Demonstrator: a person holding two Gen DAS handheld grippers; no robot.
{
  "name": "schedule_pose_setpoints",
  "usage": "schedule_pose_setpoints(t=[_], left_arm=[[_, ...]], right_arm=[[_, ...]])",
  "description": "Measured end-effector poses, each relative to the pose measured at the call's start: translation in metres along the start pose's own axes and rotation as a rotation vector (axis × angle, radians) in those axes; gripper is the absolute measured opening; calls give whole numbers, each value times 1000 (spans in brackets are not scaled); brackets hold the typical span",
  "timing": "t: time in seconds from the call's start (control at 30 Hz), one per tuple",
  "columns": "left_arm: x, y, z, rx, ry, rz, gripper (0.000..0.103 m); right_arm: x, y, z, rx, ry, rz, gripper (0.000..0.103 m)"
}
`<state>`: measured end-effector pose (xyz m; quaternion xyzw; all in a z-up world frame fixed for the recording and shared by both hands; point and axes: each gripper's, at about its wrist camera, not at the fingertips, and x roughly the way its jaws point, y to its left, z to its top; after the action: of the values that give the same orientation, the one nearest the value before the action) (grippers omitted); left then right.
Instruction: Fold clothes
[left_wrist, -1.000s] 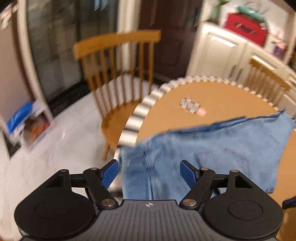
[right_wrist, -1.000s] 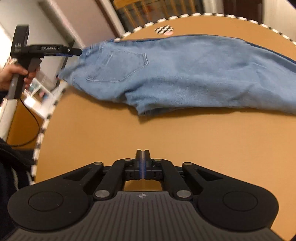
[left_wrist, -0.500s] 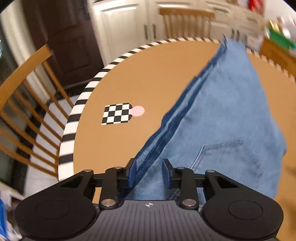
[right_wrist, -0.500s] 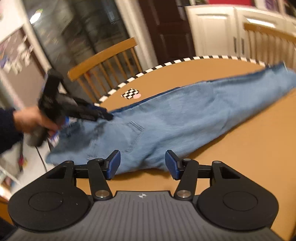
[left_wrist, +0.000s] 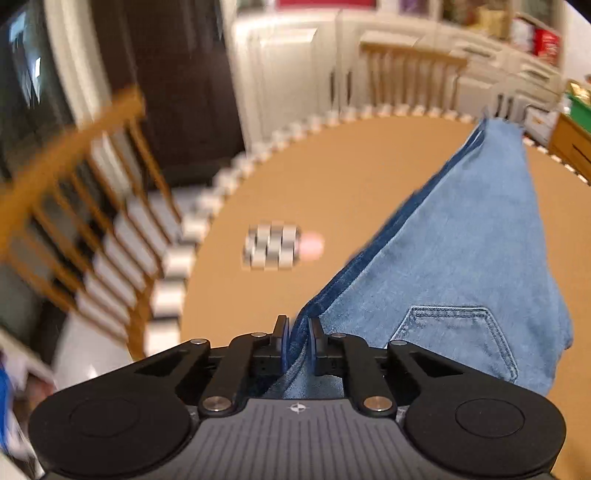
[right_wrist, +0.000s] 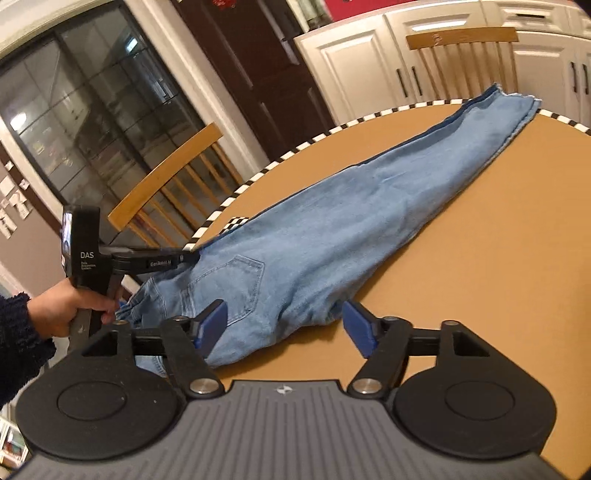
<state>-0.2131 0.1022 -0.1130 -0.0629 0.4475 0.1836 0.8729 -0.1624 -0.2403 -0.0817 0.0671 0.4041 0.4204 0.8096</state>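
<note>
Left claw (left_wrist: 296, 341) pinched tight on the waistband edge of the jeans (left_wrist: 461, 258), denim caught between the blue pads. Right claw (right_wrist: 284, 326) wide and opening, nothing between the pads – hovering just short of the seat of the jeans. Jeans folded lengthwise, stretched across the round bench (right_wrist: 498, 266) from near edge to far rim, back pocket (right_wrist: 242, 284) facing up. Checkered marker (left_wrist: 271, 245) beside the dark seam. Hand (right_wrist: 64, 308) wrapped round the left handle. Wooden chair (right_wrist: 166, 188) beyond the striped rim.
</note>
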Motion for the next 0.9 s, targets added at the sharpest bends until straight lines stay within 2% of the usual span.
schedule_pose_setpoints(t=[0.03, 0.07, 0.13, 0.2, 0.27, 0.33, 0.47, 0.53, 0.6, 0.7, 0.8, 0.9], left_arm=[[9, 3, -2, -25, 38, -14, 13], [10, -1, -3, 32, 22, -9, 14], [11, -7, -5, 144, -2, -12, 14], [10, 1, -8, 168, -16, -58, 17], [6, 13, -7, 140, -22, -112, 24], [-4, 25, -5, 96, -62, -192, 34], [-17, 24, 2, 127, -140, -304, 41], [-10, 16, 7, 126, -134, -377, 45], [1, 7, 13, 125, -115, -439, 45], [23, -8, 19, 134, -69, -424, 45], [45, -15, 22, 123, 15, -398, 45], [51, -21, 25, 147, 32, -386, 48]], right_arm=[[2, 2, 0, 6, -20, -26, 71], [5, 3, 1, 15, -54, -49, 68], [11, 2, 13, 51, -161, -83, 51], [21, 0, 31, 82, -236, -137, 11], [39, -3, 53, 107, -258, -242, 12], [58, -11, 73, 142, -285, -311, 16], [103, -44, 117, 269, -304, -448, 17], [119, -61, 135, 291, -290, -491, 17], [134, -81, 152, 294, -264, -532, 17], [160, -119, 183, 329, -204, -527, 16], [190, -156, 210, 376, -168, -520, 15], [220, -189, 227, 411, -133, -475, 15]])
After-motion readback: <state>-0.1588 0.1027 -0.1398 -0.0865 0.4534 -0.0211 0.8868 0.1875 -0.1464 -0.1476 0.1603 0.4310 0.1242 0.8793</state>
